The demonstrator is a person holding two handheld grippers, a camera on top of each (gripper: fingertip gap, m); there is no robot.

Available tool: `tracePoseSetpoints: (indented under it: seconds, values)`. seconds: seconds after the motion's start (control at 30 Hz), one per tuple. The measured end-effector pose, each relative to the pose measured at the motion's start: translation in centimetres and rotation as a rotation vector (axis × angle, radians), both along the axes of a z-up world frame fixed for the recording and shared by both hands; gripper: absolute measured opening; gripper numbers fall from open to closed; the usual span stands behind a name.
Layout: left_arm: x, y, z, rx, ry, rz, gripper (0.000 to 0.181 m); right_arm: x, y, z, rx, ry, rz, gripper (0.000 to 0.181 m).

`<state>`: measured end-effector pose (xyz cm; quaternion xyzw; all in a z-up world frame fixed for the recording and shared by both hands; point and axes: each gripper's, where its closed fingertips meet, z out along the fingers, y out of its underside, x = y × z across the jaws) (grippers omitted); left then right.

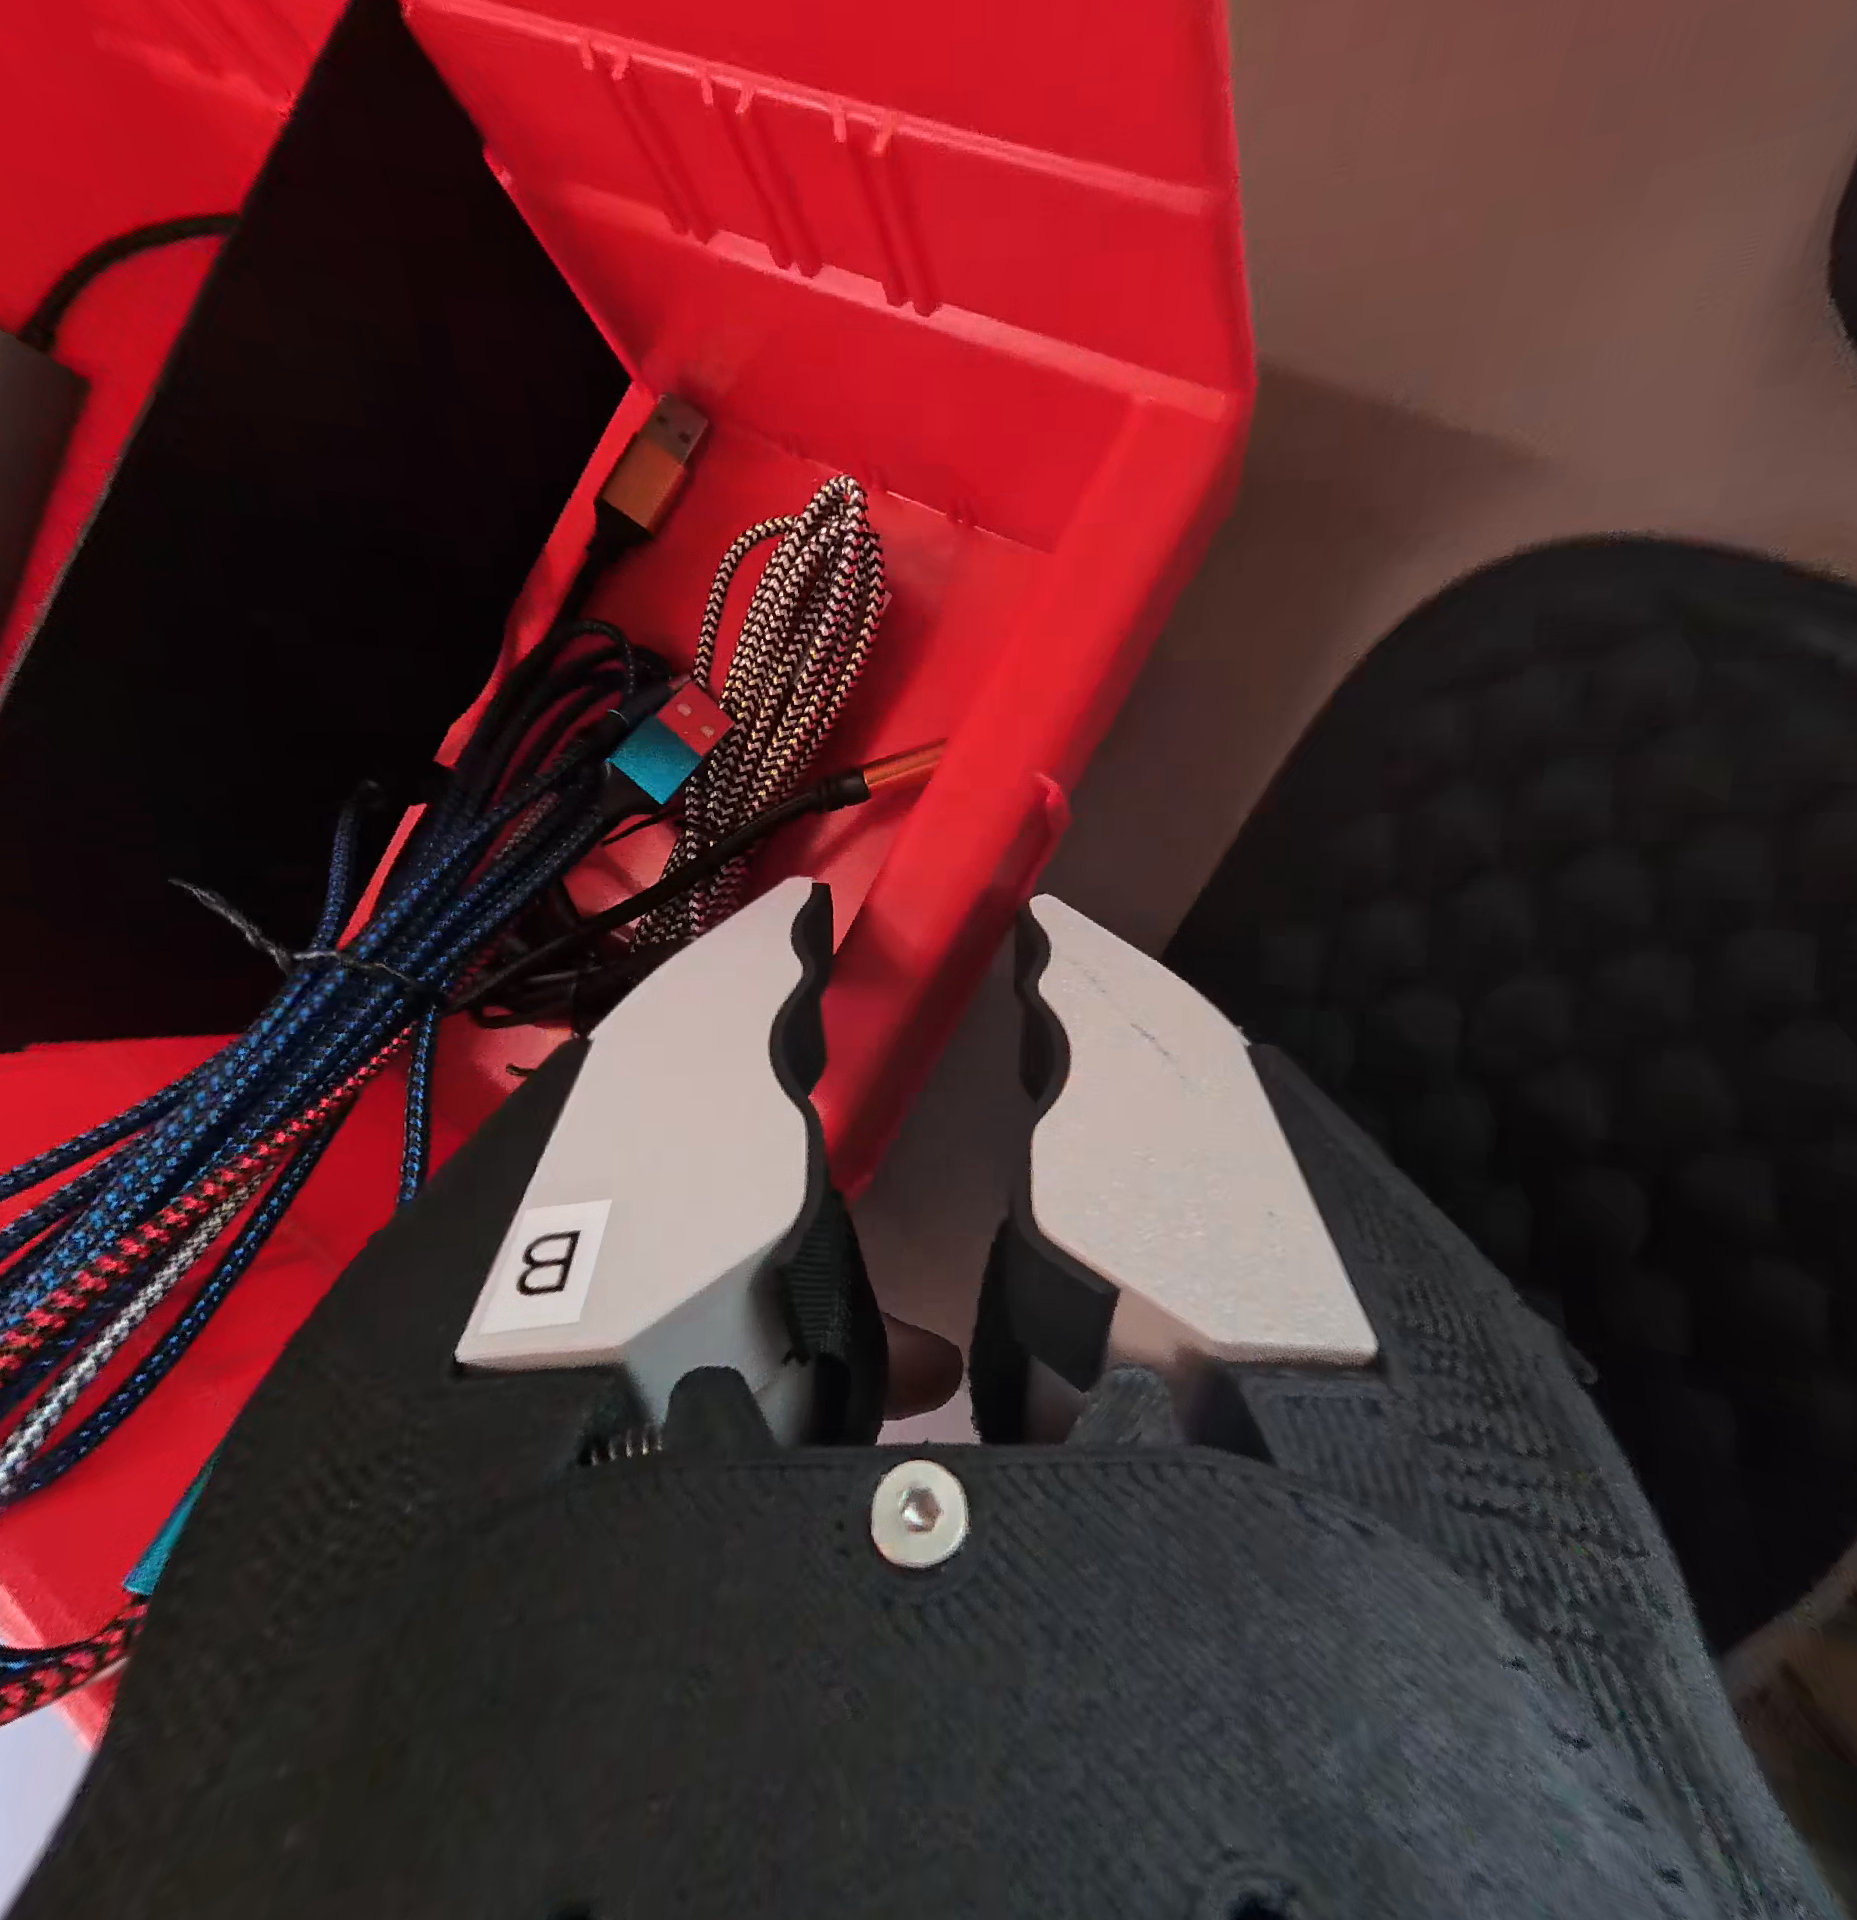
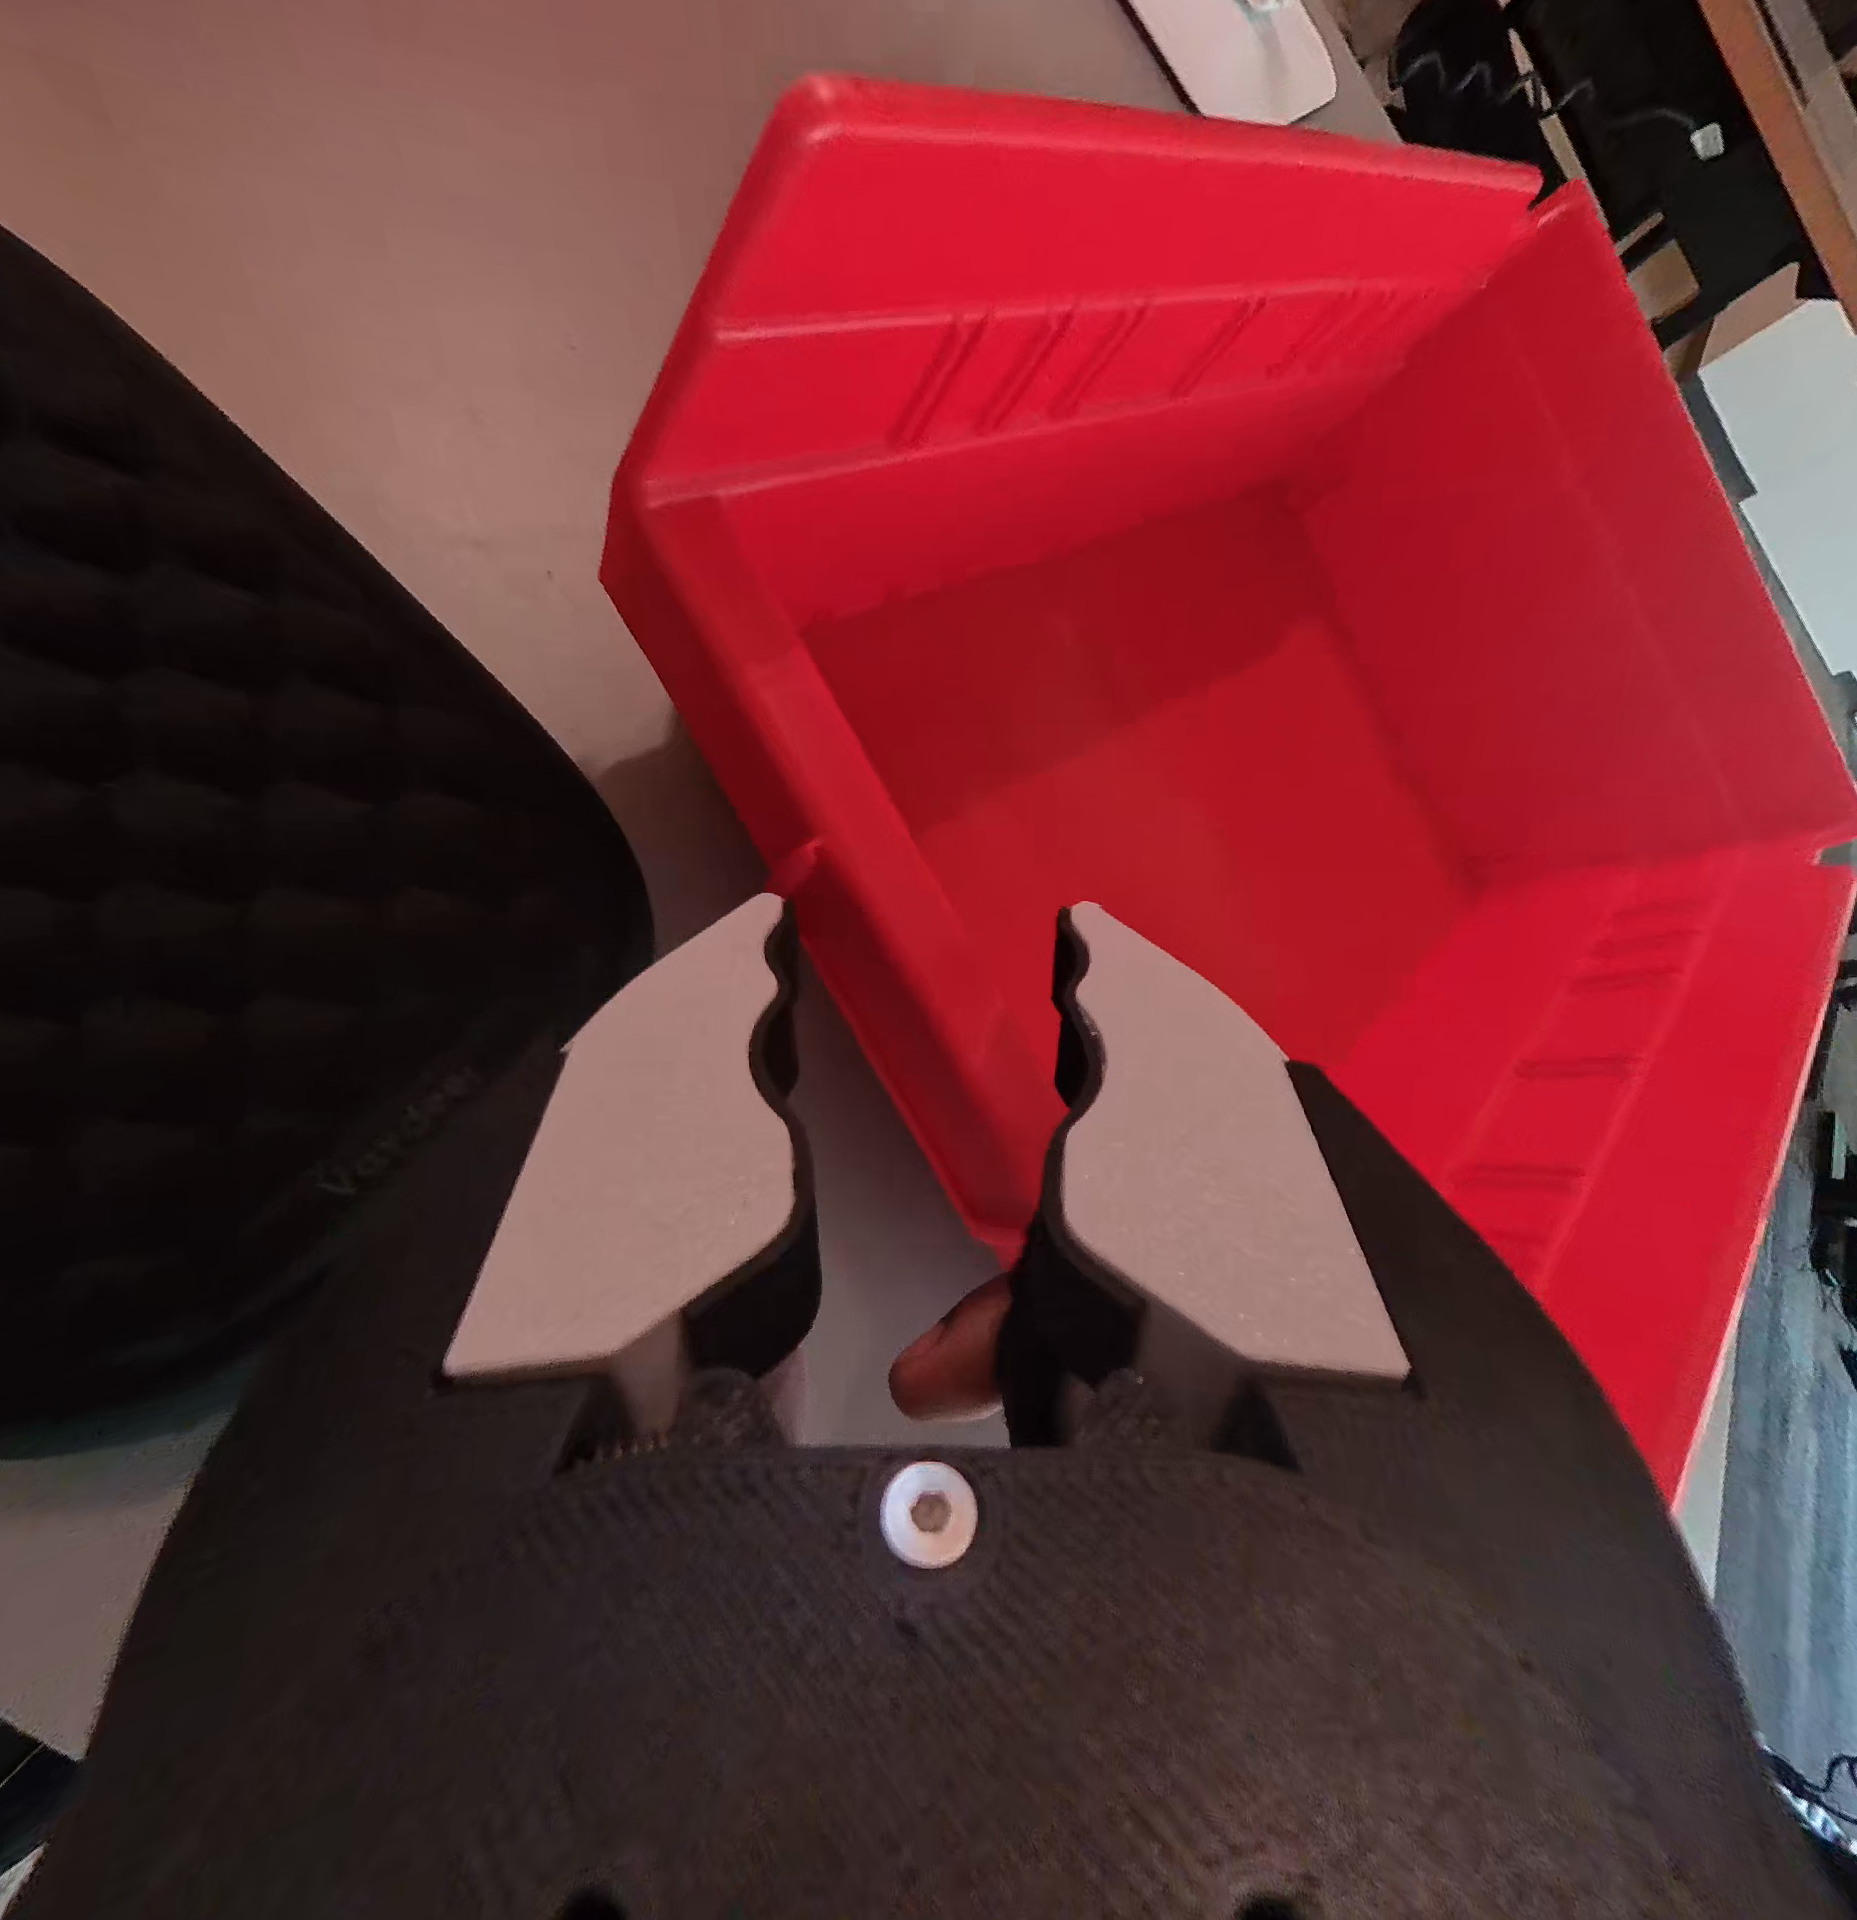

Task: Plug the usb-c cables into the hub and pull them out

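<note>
A red bin [image 1: 1007, 436] holds several cables: a blue braided bundle [image 1: 280, 1049], a black-and-white braided cable [image 1: 789, 623], an orange USB plug [image 1: 654, 457] and a teal plug [image 1: 654, 753]. A grey hub [image 1: 10, 416] with a black lead lies at the far left, beyond a black divider [image 1: 311, 582]. My left gripper [image 1: 924, 914] is open and empty, its fingers astride the bin's near right wall. My right gripper [image 2: 924, 920] is open and empty, astride the near left wall of an empty red bin [image 2: 1163, 779].
A black dimpled pad [image 1: 1578, 987] lies on the beige table right of the cable bin; it also shows left of the empty bin [image 2: 228, 779]. A white object [image 2: 1236, 42] sits at the table's far edge. The table's edge runs down the right [image 2: 1734, 1455]. My hands' fingertips stand some 35 cm from each other.
</note>
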<state>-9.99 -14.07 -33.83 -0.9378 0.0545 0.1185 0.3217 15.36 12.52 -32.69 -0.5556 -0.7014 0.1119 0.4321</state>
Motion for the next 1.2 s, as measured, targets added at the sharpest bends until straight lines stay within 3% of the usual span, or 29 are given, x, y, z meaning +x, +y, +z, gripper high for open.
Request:
tracePoseSetpoints:
  seconds: [0.37,0.47,0.57,0.73,0.83,0.9,0.97,1.03,1.1,1.2]
  values:
    - [-0.8,-8.6,0.0,-0.097,-0.045,0.014,0.033,1.9,1.2,-0.3,-0.012,-0.041,-0.066,0.039]
    - [-0.4,-8.9,0.1,-0.089,-0.066,0.007,0.033,2.3,1.4,-0.3,-0.009,-0.049,-0.078,0.037]
    - [0.2,-8.9,0.7,-0.048,-0.113,-0.007,0.046,2.0,0.8,0.4,0.005,-0.021,-0.038,0.038]
    - [-0.4,-7.8,5.9,0.213,0.048,-0.029,0.051,-0.7,-3.4,4.5,-0.054,0.213,0.161,0.045]
    - [-2.3,-8.2,8.9,0.349,0.159,0.094,0.043,-2.3,-8.5,7.4,-0.193,0.396,0.411,0.055]
    - [-4.5,-9.6,9.0,0.326,0.197,0.259,0.040,-3.3,-12.1,9.6,-0.312,0.551,0.588,0.061]
    - [-5.2,-10.4,7.8,0.252,0.185,0.307,0.047,-4.2,-15.0,11.3,-0.422,0.679,0.730,0.073]
    - [-5.4,-10.5,7.0,0.222,0.182,0.311,0.058,-5.5,-16.8,11.6,-0.555,0.743,0.796,0.082]
    - [-6.4,-10.7,7.3,0.220,0.237,0.370,0.083,-7.3,-17.8,10.2,-0.656,0.715,0.801,0.093]
    - [-7.8,-11.5,8.2,0.224,0.333,0.459,0.092,-9.4,-18.7,7.7,-0.708,0.593,0.776,0.096]
